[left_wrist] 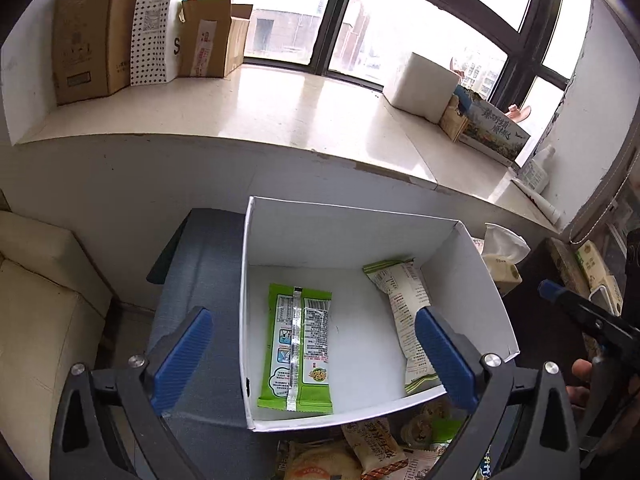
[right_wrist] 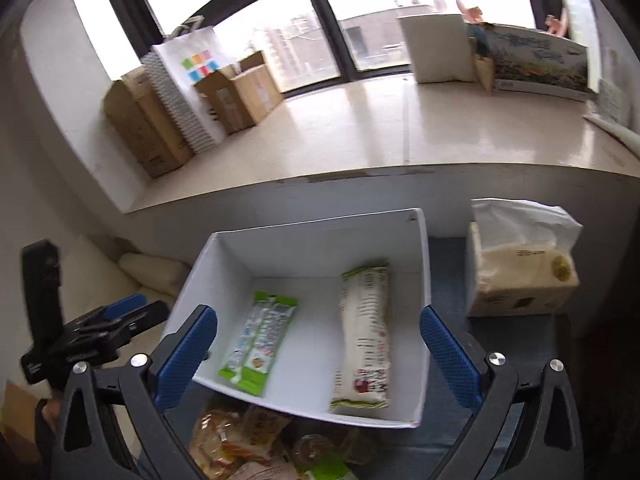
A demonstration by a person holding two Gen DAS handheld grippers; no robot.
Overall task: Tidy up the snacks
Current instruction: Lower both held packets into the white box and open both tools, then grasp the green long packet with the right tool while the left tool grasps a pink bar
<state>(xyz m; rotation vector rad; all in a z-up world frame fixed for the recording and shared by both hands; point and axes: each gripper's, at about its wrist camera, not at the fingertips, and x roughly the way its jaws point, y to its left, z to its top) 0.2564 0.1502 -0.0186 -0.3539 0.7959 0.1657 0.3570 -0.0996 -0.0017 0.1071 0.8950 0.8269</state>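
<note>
White box ahead holds two packets lying lengthwise, and our left gripper and right gripper both gape wide and empty. Loose snacks sit just under us on the near side of the box, closest to the left one, we'd say.

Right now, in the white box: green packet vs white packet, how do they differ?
The green packet is bright green and flat; the white packet is mostly white with green ends and puffier. The green packet lies left of middle; the white packet lies along the right wall of the white box. Both lie seam or print side up, untouched, lengthwise.
</note>
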